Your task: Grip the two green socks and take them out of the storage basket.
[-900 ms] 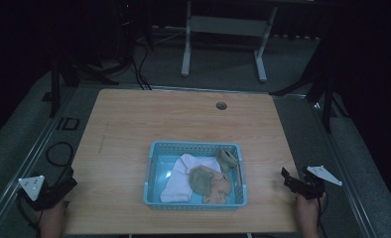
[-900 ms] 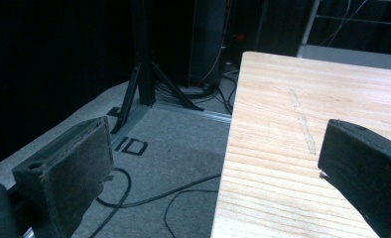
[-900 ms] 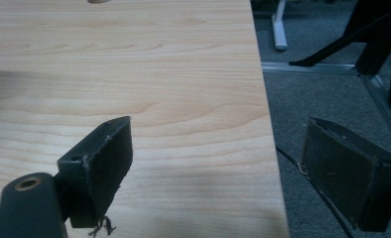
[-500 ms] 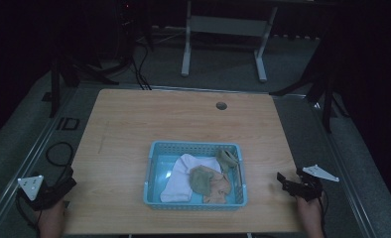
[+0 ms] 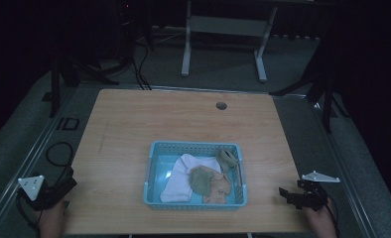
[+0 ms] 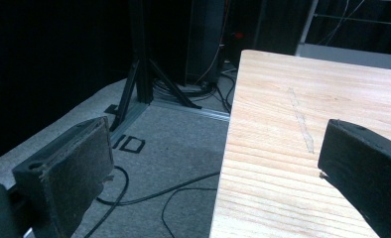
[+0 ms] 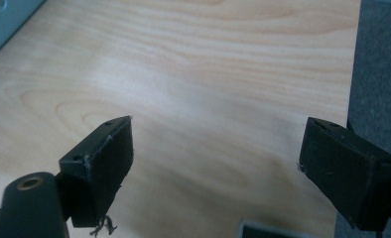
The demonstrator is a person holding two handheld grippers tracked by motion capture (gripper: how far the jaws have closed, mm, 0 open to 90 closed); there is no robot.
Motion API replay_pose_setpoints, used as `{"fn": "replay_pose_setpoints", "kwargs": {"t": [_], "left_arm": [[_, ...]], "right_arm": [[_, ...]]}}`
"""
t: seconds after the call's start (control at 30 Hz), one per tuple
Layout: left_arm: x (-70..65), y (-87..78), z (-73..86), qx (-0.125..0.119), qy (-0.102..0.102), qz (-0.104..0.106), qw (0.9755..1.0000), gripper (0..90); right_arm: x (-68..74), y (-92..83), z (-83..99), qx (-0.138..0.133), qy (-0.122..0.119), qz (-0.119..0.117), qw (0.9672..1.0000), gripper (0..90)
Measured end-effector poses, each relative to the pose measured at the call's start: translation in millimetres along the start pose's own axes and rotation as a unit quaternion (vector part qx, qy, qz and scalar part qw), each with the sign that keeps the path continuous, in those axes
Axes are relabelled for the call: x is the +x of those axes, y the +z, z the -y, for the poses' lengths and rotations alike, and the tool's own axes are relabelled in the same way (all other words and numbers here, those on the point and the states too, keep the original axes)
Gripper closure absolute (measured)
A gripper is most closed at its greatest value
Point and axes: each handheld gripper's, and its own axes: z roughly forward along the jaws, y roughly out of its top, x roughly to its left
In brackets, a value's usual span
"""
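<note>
Socks sit untouched, so we judge the work barely begun. We see a light blue perforated plastic basket (image 5: 153, 169) near the middle front of the pale wooden table (image 5: 183, 119), and inside it a white sock (image 5: 182, 176), an olive-green sock (image 5: 200, 179), a peach-orange sock (image 5: 219, 186) and a small beige-green sock (image 5: 227, 157) bunched against the basket's far right corner. Nothing lies on the table outside the basket, so every pick is left to do, if emptying or sorting is the aim.

Right gripper (image 5: 289, 194) hovers over the table's front right corner, pointing toward the basket, jaws wide apart with nothing between them; the right gripper view (image 7: 211, 148) gives bare wood under the jaws and a sliver of the basket at top left. The socks are near it, to its left, not touching.

Left gripper (image 5: 64, 184) sits at the table's front left edge, jaws also wide apart and empty (image 6: 211, 163), straddling the table edge and grey floor (image 6: 168, 148). The basket is well apart from it, to its right.
</note>
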Motion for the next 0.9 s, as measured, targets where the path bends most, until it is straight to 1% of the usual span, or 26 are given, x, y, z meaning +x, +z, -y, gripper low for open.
{"fn": "replay_pose_setpoints", "kwargs": {"t": [0.03, 0.07, 0.1, 0.17, 0.2, 0.23, 0.27, 0.3, 0.33, 0.37, 0.4, 0.43, 0.57, 0.63, 0.67, 0.77, 0.83, 0.87, 0.9], "left_arm": [[0.0, 0.0, 0.0, 0.000, 0.000, 0.000, 1.0000, 0.7], [0.1, 0.1, 0.0, 0.000, 0.000, 0.001, 1.0000, 0.7], [0.1, 0.1, 0.0, 0.001, 0.000, 0.001, 1.0000, 0.7], [0.0, 0.1, 0.0, 0.001, 0.000, 0.002, 1.0000, 0.7], [-0.1, 0.1, 0.0, 0.001, 0.000, 0.002, 1.0000, 0.7], [-0.2, 0.2, -0.1, 0.002, 0.001, 0.002, 1.0000, 0.7], [-0.3, 0.3, -0.1, 0.002, 0.001, 0.001, 1.0000, 0.7], [-0.2, 0.3, -0.1, 0.002, 0.001, 0.002, 1.0000, 0.7], [-0.1, 0.2, -0.1, 0.002, 0.001, 0.002, 1.0000, 0.7], [0.0, 0.2, -0.1, 0.002, 0.000, 0.002, 1.0000, 0.7], [0.3, 0.2, -0.2, 0.003, 0.000, 0.002, 1.0000, 0.7], [0.3, 0.2, -0.2, 0.003, 0.000, 0.003, 1.0000, 0.7], [0.3, 0.3, -0.2, 0.003, 0.000, 0.003, 1.0000, 0.7], [0.5, 0.3, -0.2, 0.004, 0.000, 0.004, 1.0000, 0.7], [0.5, 0.4, -0.2, 0.004, -0.001, 0.004, 1.0000, 0.7], [0.8, 0.3, -0.2, 0.004, -0.001, 0.005, 1.0000, 0.7], [0.8, 0.3, -0.3, 0.005, -0.002, 0.005, 1.0000, 0.7], [0.9, 0.3, -0.3, 0.005, -0.001, 0.005, 1.0000, 0.7], [0.8, 0.4, -0.3, 0.005, -0.002, 0.005, 1.0000, 0.7]], "right_arm": [[0.0, 0.0, 0.0, 0.000, 0.000, 0.000, 1.0000, 13.5], [0.6, -1.3, -1.1, 0.009, -0.001, -0.002, 1.0000, 13.7], [2.3, -4.2, -3.8, 0.032, -0.011, 0.003, 0.9994, 13.7], [2.7, -6.4, -6.2, 0.051, -0.018, 0.019, 0.9984, 13.5], [2.5, -7.5, -7.4, 0.061, -0.020, 0.021, 0.9977, 13.5], [2.5, -8.3, -8.7, 0.074, -0.022, 0.017, 0.9969, 13.4], [3.1, -8.9, -10.0, 0.094, -0.029, 0.014, 0.9951, 13.4], [4.1, -9.0, -11.1, 0.113, -0.037, 0.017, 0.9927, 13.4], [4.8, -8.4, -12.1, 0.136, -0.044, 0.016, 0.9896, 13.5], [5.4, -7.4, -13.0, 0.158, -0.051, 0.014, 0.9859, 13.5], [5.4, -6.2, -13.7, 0.177, -0.059, 0.013, 0.9824, 13.5], [5.3, -5.3, -14.6, 0.191, -0.062, 0.012, 0.9796, 13.5], [5.8, -4.4, -19.1, 0.233, -0.077, -0.005, 0.9694, 13.5], [7.5, -4.2, -21.3, 0.253, -0.088, -0.019, 0.9633, 13.5], [8.5, -3.8, -22.4, 0.264, -0.092, -0.028, 0.9598, 13.5], [11.4, -1.7, -25.4, 0.295, -0.123, -0.036, 0.9468, 13.5], [14.7, -0.3, -27.0, 0.309, -0.155, -0.041, 0.9373, 13.6], [17.4, 0.0, -27.9, 0.315, -0.170, -0.048, 0.9326, 13.6], [19.1, 0.7, -29.1, 0.320, -0.182, -0.059, 0.9279, 13.6]]}}
